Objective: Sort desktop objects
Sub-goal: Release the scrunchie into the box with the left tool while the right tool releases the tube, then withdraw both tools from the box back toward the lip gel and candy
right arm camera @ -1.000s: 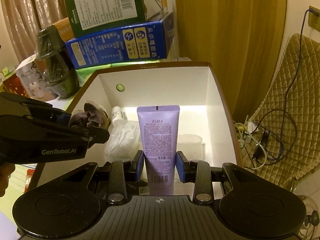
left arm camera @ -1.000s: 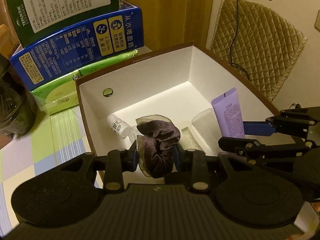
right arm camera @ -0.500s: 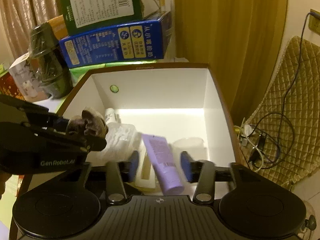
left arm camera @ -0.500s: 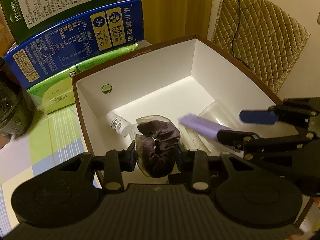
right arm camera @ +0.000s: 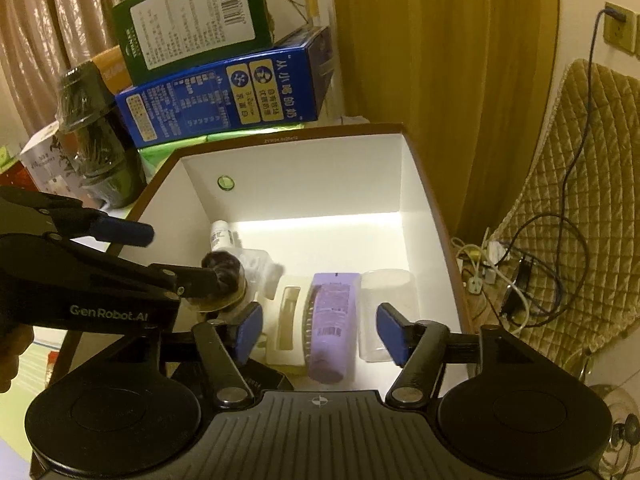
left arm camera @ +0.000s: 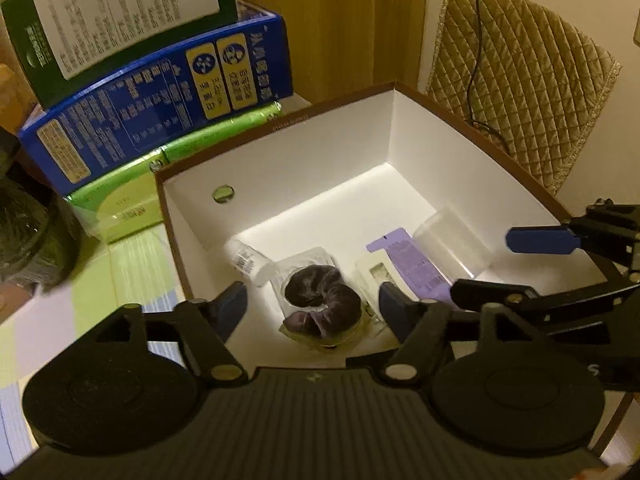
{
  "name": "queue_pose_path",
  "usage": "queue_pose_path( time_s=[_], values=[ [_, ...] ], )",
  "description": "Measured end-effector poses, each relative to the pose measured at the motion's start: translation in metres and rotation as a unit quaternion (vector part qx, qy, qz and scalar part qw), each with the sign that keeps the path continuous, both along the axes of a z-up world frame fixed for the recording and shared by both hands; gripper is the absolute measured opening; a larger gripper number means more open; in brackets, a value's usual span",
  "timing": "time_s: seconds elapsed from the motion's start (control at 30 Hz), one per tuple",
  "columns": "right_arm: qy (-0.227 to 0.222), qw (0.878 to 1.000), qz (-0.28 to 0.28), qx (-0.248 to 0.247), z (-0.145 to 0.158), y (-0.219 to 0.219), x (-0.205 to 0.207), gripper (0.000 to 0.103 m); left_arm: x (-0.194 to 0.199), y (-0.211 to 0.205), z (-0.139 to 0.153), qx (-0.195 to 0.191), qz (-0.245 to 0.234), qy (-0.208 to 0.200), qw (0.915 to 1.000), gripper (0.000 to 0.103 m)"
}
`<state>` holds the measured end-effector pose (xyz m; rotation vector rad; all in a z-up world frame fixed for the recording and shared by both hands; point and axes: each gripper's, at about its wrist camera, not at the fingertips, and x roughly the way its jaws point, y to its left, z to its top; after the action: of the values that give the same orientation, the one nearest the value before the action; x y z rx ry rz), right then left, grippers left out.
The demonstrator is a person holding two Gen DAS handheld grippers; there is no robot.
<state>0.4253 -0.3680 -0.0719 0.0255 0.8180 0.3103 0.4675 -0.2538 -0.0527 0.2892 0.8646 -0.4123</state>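
Below the opening jaws, scrunchie (left arm camera: pixel 322 306) and tube (right arm camera: pixel 331 312) lie free.

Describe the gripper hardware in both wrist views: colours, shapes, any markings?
Both match: black ribbed body, two round black discs, black linkage arms with silver pivot pins, blue finger pads. The left gripper carries white "GenRobot.AI" lettering on its side; the right gripper has a small crosshair mark. No cables visible.

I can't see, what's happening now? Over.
Both claws opening, empty. Scrunchie and tube lying in box. Nothing in the way.
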Motion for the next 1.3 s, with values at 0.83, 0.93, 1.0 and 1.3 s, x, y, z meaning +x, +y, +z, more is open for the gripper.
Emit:
queue_pose_path(
  time_s=[0.83,0.93,1.0,1.3],
  values=[
    [-0.033,0.998,-0.023,0.047,0.057,-0.019,-0.068,0.101,-0.068,0.027,0.04,-0.021,-0.001,-0.012,0.9997,0.094],
    [-0.038,0.998,-0.022,0.051,0.063,-0.019,-0.081,0.101,-0.084,0.035,0.045,-0.03,0.0,-0.014,0.9994,0.097],
    [-0.044,0.997,-0.022,0.054,0.067,-0.018,-0.091,0.101,-0.094,0.04,0.05,-0.035,0.007,-0.017,0.9992,0.097],
    [-0.047,0.997,-0.024,0.06,0.077,-0.01,-0.131,0.101,-0.146,0.061,0.068,-0.034,0.02,-0.037,0.9986,0.098]
  ],
)
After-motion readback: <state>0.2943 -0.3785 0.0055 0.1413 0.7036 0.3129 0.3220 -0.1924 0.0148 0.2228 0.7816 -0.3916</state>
